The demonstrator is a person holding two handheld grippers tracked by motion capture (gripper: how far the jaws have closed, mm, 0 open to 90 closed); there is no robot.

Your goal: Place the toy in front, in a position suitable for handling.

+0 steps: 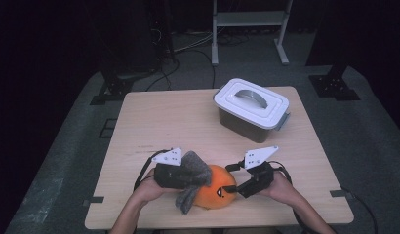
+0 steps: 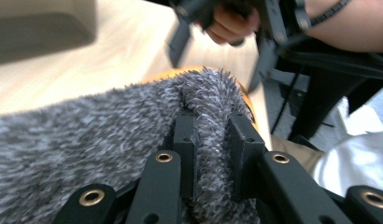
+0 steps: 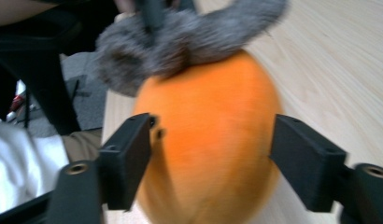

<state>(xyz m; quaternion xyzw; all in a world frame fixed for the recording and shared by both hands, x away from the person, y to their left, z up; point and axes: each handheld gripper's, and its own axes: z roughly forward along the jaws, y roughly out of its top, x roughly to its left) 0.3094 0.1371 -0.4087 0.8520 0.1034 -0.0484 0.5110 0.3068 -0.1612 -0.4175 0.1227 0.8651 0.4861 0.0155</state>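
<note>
A: Two grippers meet at the near edge of the table (image 1: 154,112). What does the left gripper (image 2: 213,140) hold?

B: A fold of grey fuzzy cloth (image 2: 87,135), pinched tight and draped over the orange ball (image 3: 208,140).

A: And the right gripper (image 3: 210,154)?

B: Jaws spread, flanking the ball, not clamping it.

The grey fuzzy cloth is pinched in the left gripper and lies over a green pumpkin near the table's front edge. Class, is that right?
One detail is wrong: the pumpkin is orange, not green, as the right gripper view shows. The grey fuzzy cloth is indeed pinched in the left gripper and lies over it, near the table's front edge.
</note>
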